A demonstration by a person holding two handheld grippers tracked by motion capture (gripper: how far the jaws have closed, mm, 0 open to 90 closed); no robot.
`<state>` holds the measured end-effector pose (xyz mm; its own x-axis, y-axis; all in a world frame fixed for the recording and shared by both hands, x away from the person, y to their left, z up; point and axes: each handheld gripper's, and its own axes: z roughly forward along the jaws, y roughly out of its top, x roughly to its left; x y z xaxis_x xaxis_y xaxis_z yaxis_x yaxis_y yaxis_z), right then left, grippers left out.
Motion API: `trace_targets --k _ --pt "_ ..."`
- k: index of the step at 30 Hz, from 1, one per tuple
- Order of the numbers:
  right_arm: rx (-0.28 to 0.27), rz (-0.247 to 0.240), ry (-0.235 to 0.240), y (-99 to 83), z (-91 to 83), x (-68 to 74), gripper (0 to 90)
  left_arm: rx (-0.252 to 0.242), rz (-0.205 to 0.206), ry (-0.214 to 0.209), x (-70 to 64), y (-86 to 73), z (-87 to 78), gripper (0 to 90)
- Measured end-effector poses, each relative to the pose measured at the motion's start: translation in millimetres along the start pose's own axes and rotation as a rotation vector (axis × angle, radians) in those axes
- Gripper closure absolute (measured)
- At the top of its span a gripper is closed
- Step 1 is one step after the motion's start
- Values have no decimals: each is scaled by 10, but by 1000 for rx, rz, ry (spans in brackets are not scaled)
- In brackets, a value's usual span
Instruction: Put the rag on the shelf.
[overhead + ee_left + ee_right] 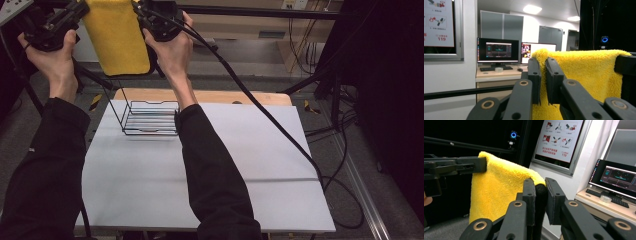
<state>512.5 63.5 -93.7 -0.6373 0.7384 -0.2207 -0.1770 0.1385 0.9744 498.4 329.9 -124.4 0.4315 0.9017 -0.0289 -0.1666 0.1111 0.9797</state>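
Observation:
A yellow towel (117, 37) hangs high above the table's far left, stretched between both grippers. My left gripper (80, 11) pinches its left top corner, and in the left gripper view the jaws clamp the towel's (584, 72) edge at my left gripper (543, 82). My right gripper (140, 12) pinches the right top corner; the right gripper view has its jaws shut on the towel (499, 187) at my right gripper (540, 202), with the other gripper's jaws (470, 165) holding the far corner. A black wire rack (149, 117) stands on the table below the towel.
The white table top (240, 165) stretches to the right and front of the rack, with a wooden strip (260, 96) along its far edge. A black cable (260, 107) trails from the right gripper across the table's right side. Monitors (497, 50) and a desk stand far off.

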Motion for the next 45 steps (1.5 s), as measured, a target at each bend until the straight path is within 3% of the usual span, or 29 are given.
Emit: trace_targets --k 12,23,35,45 --pt "52 -9 13 -282 187 -31 794 41 0 -9 150 -289 80 830" --pt "109 -2 32 -553 96 -28 793 95 11 -55 87 -579 -44 829" --pt "141 40 64 -817 3 2 792 130 6 -84 77 -813 -112 829" --pt "143 38 86 -865 -76 65 791 129 14 -104 72 -854 -222 828"
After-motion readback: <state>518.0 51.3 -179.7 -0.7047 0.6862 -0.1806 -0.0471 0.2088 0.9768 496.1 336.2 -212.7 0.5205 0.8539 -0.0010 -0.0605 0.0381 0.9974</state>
